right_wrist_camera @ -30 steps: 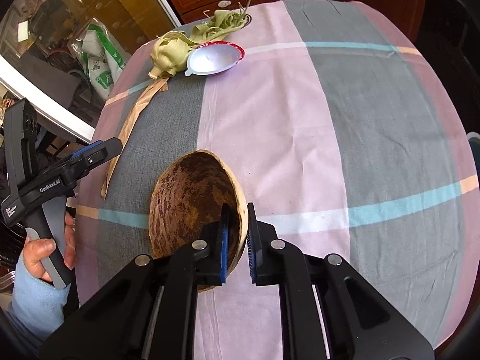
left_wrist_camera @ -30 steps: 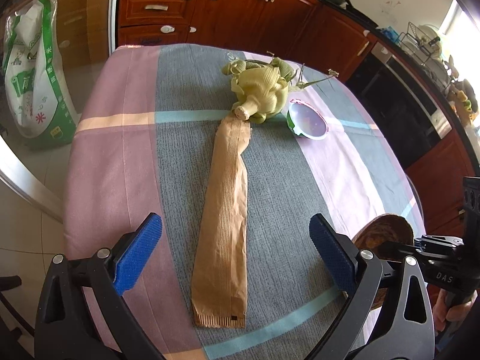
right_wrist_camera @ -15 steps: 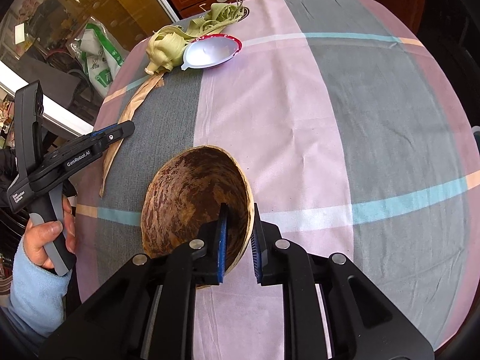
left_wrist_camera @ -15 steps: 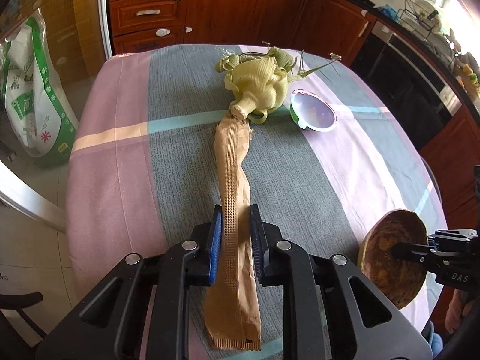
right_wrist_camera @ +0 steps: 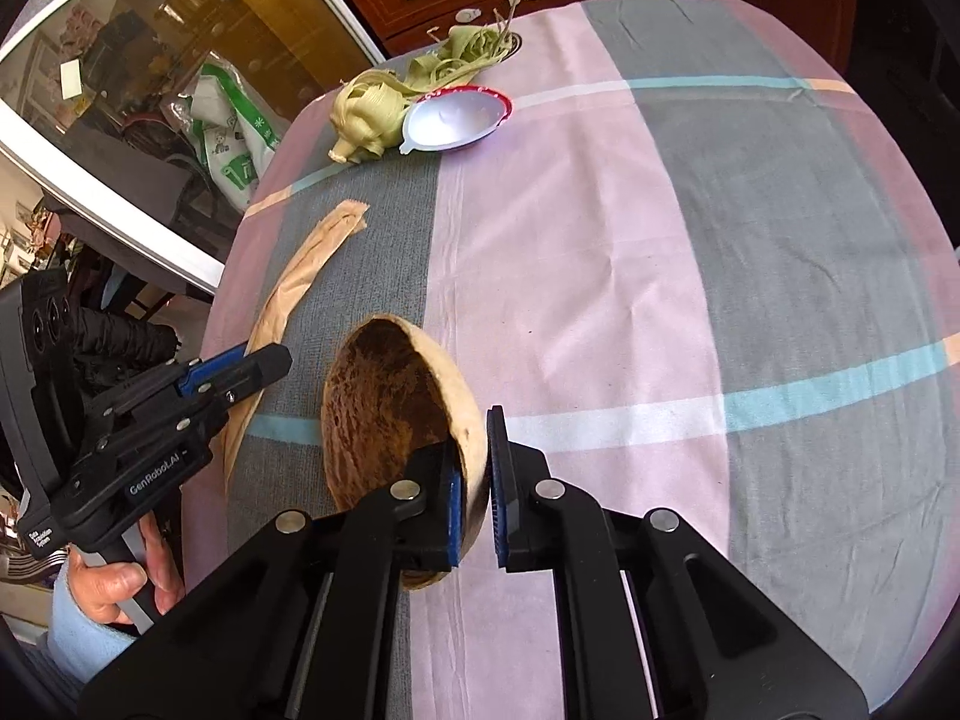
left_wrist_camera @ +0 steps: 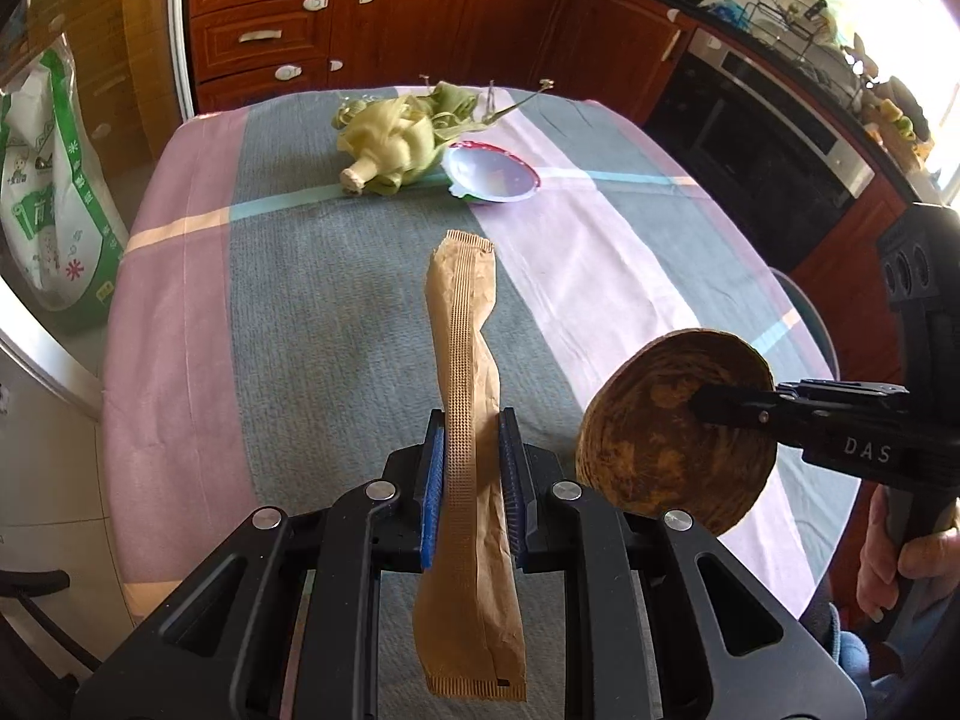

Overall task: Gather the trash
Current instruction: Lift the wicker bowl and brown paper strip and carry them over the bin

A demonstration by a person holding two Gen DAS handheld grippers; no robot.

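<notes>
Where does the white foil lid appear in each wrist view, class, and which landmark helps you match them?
Left wrist: the white foil lid lies upper centre, right of the corn husk.
Right wrist: the lid lies upper left of centre, again right of the husk.
Shared landmark: the corn husk.

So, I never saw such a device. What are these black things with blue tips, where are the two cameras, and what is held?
They are hand-held grippers, one in each of a person's hands, each with a fisheye camera looking along its fingers. The left gripper is shut on a long paper wrapper. The right gripper pinches the rim of a coconut shell, tilted above the tablecloth. Corn husks and a foil lid lie at the far end.
</notes>
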